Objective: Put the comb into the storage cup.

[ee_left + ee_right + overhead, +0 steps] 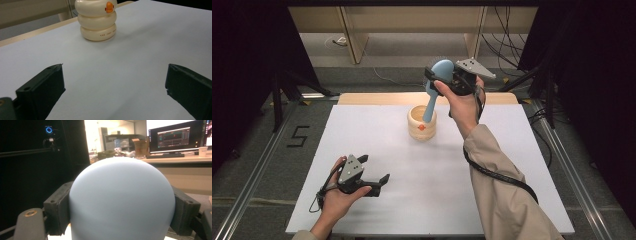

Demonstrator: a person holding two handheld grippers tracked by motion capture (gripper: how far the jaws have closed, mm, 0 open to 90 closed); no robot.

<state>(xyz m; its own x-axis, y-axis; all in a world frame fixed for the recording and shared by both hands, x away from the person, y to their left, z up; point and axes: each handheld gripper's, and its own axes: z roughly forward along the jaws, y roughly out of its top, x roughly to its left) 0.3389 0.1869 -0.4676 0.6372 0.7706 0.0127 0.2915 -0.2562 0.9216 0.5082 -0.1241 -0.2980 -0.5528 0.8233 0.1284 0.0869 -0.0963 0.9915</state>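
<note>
A cream ringed cup with an orange mark stands at the back middle of the white table; it also shows ahead in the left gripper view. A light blue hairbrush stands with its handle down inside the cup. My right gripper is raised over the cup and shut on the brush's rounded head, one black jaw on each side. My left gripper rests low at the front left, open, with nothing but bare table between its jaws.
The white board covers the table, with a wooden strip along its far edge. Metal rails run down both sides, and cables lie on the floor beyond. A desk with a monitor stands far off.
</note>
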